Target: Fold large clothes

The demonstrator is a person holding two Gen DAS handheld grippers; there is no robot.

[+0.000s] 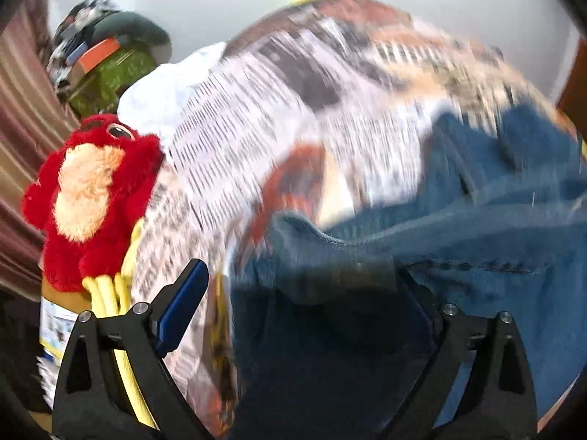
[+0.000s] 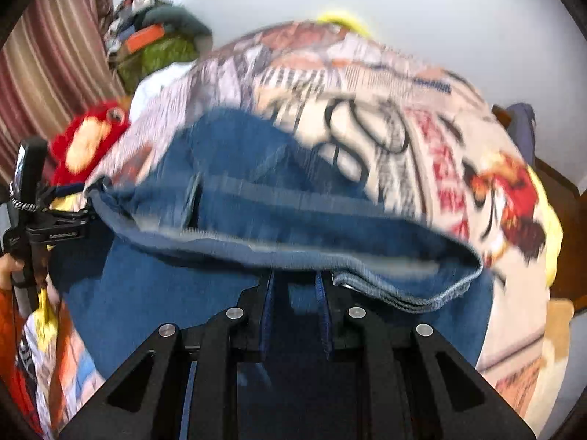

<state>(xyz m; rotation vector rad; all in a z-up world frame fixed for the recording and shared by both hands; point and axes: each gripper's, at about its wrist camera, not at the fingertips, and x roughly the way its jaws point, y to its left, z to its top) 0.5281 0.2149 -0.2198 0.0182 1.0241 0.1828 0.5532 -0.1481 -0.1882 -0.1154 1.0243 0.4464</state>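
Note:
A pair of blue jeans lies on a bed covered by a printed cartoon sheet. My left gripper is open wide; its left finger is bare and denim drapes over its right finger. My right gripper is shut on the jeans' waistband, holding the denim bunched in front of it. The left gripper also shows at the left edge of the right wrist view, by the waistband's end. The picture is blurred by motion.
A red plush toy with yellow legs sits at the bed's left edge. A pile of clothes and bags stands behind it. A striped curtain hangs on the left. A white wall is behind the bed.

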